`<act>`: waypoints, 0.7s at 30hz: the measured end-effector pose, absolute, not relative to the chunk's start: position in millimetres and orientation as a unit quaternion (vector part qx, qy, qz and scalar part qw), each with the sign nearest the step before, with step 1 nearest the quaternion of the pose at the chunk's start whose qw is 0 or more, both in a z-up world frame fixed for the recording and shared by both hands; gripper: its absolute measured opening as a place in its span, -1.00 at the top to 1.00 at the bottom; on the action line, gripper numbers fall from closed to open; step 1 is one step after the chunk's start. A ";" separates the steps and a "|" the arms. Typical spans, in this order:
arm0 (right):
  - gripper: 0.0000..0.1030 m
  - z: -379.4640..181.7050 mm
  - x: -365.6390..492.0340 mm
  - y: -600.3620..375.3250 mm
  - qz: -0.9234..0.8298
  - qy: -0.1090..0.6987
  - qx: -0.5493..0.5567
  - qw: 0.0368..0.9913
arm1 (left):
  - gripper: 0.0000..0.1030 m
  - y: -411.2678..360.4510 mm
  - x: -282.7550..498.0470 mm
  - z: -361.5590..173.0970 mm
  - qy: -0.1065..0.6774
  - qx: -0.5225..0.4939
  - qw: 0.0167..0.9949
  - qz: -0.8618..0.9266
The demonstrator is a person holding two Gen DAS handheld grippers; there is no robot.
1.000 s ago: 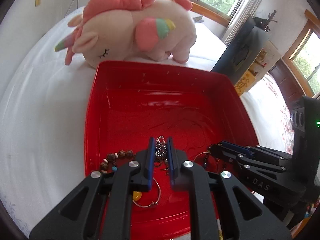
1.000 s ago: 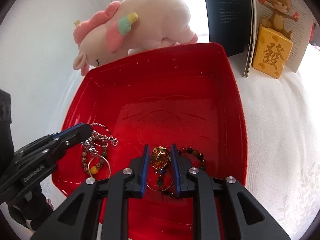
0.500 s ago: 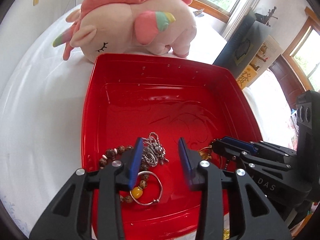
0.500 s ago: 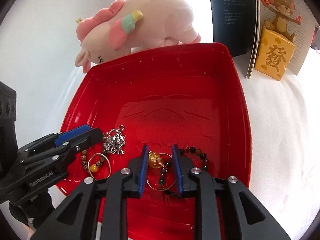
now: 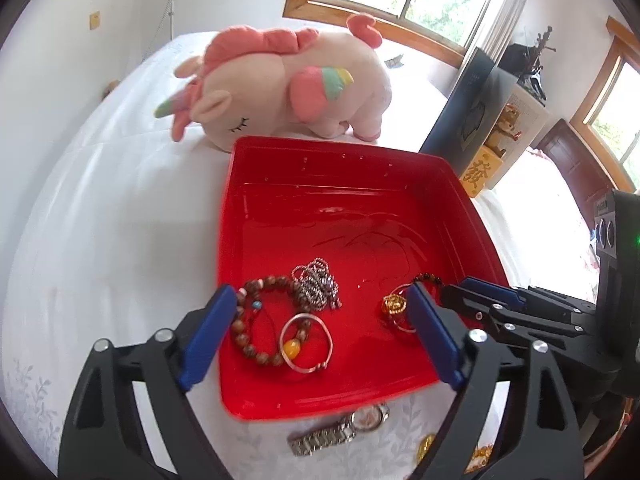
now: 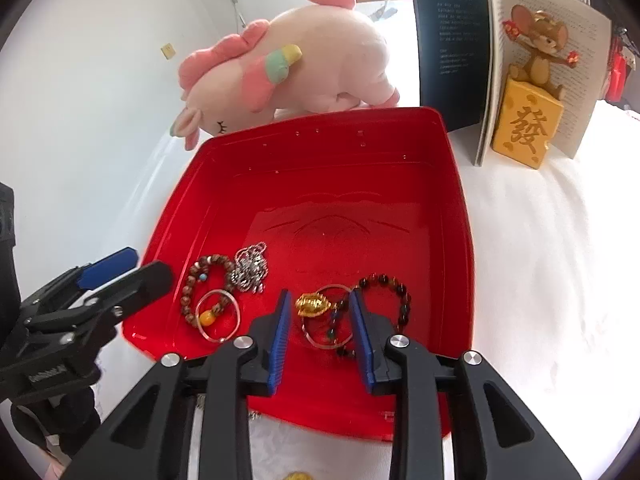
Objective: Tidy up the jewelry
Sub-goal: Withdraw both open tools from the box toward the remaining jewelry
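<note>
A red tray (image 5: 340,168) (image 6: 460,216) on the white bed holds jewelry: a silver chain (image 5: 316,284) (image 6: 250,266), a brown bead bracelet (image 5: 248,328) (image 6: 200,280), a silver ring with an amber bead (image 5: 306,344) (image 6: 218,316), a gold pendant (image 5: 394,306) (image 6: 314,304) and a dark bead bracelet (image 6: 390,292). My left gripper (image 5: 316,340) is wide open and empty above the tray's near edge. My right gripper (image 6: 322,328) is open and empty, its jaws on either side of the gold pendant, above it.
A pink unicorn plush (image 5: 288,84) (image 6: 288,68) lies behind the tray. An open book (image 6: 484,48) and a mouse figurine on a gold block (image 6: 528,128) stand at the back right. A silver watch (image 5: 340,430) and gold pieces (image 5: 426,444) lie on the bed before the tray.
My left gripper let go of the silver chain, opened wide and drew back. My right gripper let go of the gold pendant, opened and drew back.
</note>
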State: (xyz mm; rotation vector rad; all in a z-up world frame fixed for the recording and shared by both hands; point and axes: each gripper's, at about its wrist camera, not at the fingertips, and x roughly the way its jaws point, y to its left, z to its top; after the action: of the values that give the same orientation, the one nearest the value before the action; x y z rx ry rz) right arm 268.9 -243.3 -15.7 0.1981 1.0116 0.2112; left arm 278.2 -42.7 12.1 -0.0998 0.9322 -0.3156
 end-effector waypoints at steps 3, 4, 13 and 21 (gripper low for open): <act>0.23 -9.9 256.2 -241.8 0.101 0.477 0.093 0.868 | -0.76 -38.5 260.9 17.5 0.441 -0.040 0.884 -0.150; 0.21 -8.2 252.4 -240.4 0.103 0.476 0.092 0.868 | -0.76 -38.1 255.8 18.8 0.440 -0.038 0.885 -0.150; -0.56 0.7 212.0 -224.8 0.102 0.468 0.063 0.876 | -0.81 -41.5 201.1 20.4 0.435 -0.008 0.887 -0.153; -0.74 -2.7 158.9 -221.0 0.102 0.452 0.055 0.885 | -0.85 -31.0 152.8 20.8 0.416 -0.006 0.897 -0.149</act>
State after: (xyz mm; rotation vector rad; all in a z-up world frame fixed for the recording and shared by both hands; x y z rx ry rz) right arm 158.9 -221.0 -2.7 0.1143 0.9395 0.2115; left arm 152.8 -31.0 20.8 -0.0123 0.8628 -0.3095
